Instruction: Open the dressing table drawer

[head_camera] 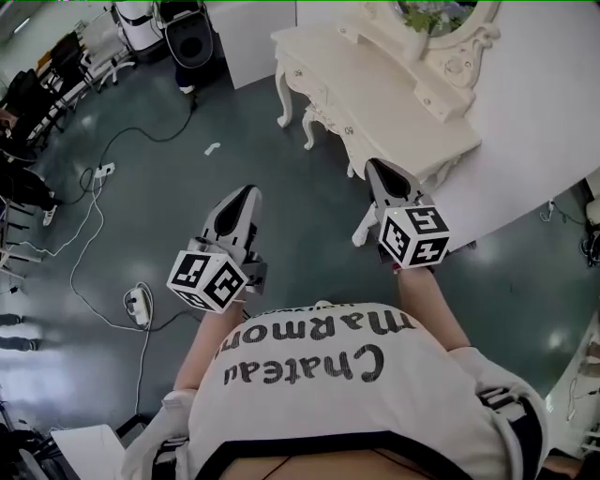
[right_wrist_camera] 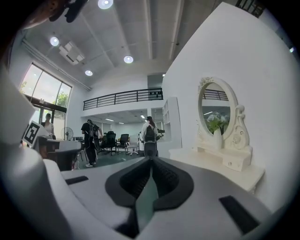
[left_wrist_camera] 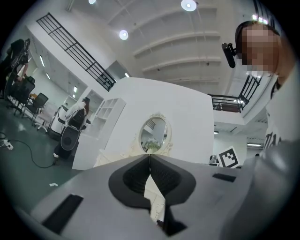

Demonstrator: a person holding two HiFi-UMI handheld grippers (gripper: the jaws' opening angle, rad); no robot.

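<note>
A cream dressing table [head_camera: 375, 89] with carved legs and an oval mirror [head_camera: 441, 19] stands against a white wall ahead in the head view; its front drawers with small knobs [head_camera: 349, 131] are closed. My left gripper [head_camera: 246, 192] hangs over the grey floor, shut and empty, well short of the table. My right gripper [head_camera: 375, 167] is shut and empty too, its tips close to the table's near corner. The table and mirror [left_wrist_camera: 153, 134] show far off in the left gripper view, straight past the left gripper [left_wrist_camera: 149, 157]. In the right gripper view the table [right_wrist_camera: 220, 166] lies to the right of the right gripper [right_wrist_camera: 151, 161].
White cables and power strips [head_camera: 136, 305] trail over the floor at left. Office chairs [head_camera: 56, 66] and a black fan [head_camera: 192, 42] stand at the back left. Several people [right_wrist_camera: 150, 136] stand far off in the right gripper view. A white wall [head_camera: 544, 112] borders the right.
</note>
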